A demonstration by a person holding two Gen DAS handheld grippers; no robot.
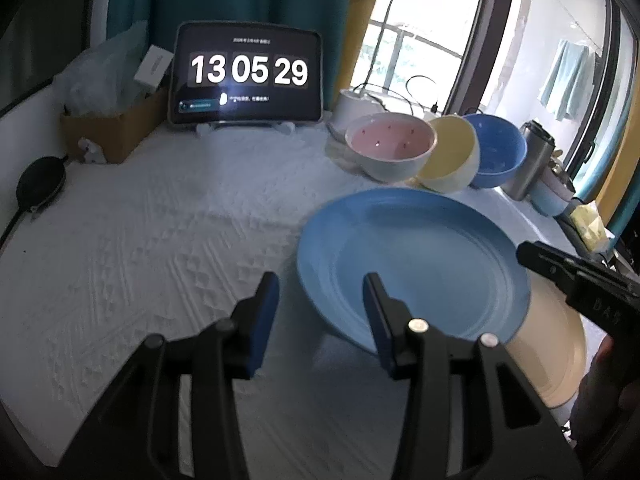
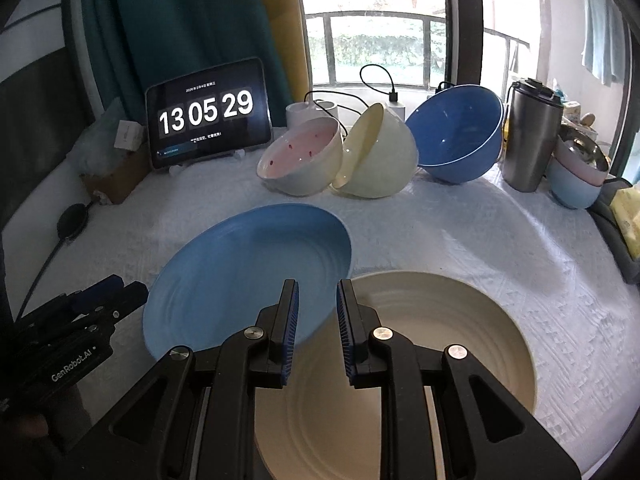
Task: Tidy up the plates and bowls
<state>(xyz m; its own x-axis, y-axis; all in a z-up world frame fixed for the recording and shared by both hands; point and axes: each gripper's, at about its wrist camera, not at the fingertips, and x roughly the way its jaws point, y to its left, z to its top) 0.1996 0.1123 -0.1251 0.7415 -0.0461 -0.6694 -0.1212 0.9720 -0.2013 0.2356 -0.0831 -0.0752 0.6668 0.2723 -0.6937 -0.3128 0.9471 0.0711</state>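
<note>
Cream plate (image 2: 432,344) sits right under our right gripper (image 2: 317,312), blue plate (image 2: 248,272) overlapping its left edge, tilted. To stack clean, we'd grab the blue rim low & level it. Right gripper's narrowly parted, holding nothing; left gripper (image 1: 320,300) spread wide astride blue rim, not pinching. Bowls (image 2: 380,156) wait behind.

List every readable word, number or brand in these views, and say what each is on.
"13 05 29": tablet screen, large clock digits.
"GenRobot.AI": body of the left gripper, seen from the right wrist.
"DAS": body of the right gripper, partly cut off.
Small lines above and below the clock digits: too blurred to read.
</note>
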